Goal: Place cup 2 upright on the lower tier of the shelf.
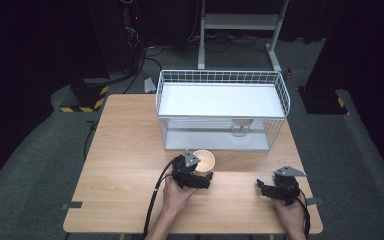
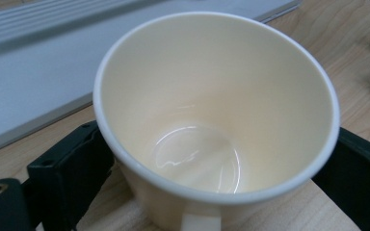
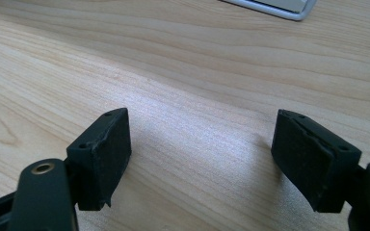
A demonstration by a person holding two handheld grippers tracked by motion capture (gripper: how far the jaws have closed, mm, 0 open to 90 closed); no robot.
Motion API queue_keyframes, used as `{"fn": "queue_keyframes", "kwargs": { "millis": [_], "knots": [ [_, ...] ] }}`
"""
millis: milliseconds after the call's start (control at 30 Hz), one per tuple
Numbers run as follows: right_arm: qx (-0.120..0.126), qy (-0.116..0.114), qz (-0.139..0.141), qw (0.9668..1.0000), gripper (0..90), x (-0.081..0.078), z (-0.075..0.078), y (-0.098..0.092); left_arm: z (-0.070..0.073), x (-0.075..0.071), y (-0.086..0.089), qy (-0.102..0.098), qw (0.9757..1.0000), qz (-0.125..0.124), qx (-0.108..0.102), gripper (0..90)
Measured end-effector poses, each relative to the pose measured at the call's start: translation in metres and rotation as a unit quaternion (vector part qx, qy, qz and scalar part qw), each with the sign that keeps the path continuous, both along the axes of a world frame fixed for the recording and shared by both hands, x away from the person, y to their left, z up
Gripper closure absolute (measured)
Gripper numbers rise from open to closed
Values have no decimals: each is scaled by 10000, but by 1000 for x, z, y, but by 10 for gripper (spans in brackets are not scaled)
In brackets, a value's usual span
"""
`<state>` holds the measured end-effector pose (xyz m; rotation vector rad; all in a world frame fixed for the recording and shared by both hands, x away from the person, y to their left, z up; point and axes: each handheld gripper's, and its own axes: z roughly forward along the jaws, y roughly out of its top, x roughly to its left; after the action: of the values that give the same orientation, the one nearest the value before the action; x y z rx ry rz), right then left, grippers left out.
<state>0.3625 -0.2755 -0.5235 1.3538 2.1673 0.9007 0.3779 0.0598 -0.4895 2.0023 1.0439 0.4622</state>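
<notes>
Left gripper [image 1: 196,172]: its two black jaws stood on either side of the cream paper cup [image 1: 203,161], pads against the wall below the rim, so it held the cup.
Cup: upright on the pale wooden table [image 1: 125,150], mouth up and empty, seen in the left gripper view [image 2: 217,106] with a glossy round bottom and a small pale tab at its near wall.
Cup from the tool: at about 1 o'clock from the left hand [image 1: 175,195], right at the jaw tips; its long axis ran vertical.
Rack from the cup: the white wire basket rack [image 1: 275,80] stood at 12 o'clock, near; its lower shelf opened towards the cup, and a further cup-like shape showed faintly behind the front wires.
Nearer hand: the left, already on the cup.
Right gripper [image 1: 265,189]: at about 4 o'clock from the cup, well apart, low over the table; its jaws [image 3: 200,159] stood moderately wide with nothing between them.
Judgement: the coming move likely turned on carrying the cup straight ahead into the rack's lower opening, keeping it upright under the shelf edge.
</notes>
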Motion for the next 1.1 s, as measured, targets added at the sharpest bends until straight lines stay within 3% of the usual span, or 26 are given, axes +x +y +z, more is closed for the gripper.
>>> {"fn": "queue_keyframes", "kwargs": {
  "millis": [400, 1100],
  "knots": [
    [6, -1, -3, 10000, 218, 0, 0, 0, -4, 3, -5, 19, 10000, 76, 21, 81],
    [-1, 0, -1, 10000, 218, 0, 0, 0, -3, 0, -8, -175, 9995, 114, 231, 92]
  ]
}}
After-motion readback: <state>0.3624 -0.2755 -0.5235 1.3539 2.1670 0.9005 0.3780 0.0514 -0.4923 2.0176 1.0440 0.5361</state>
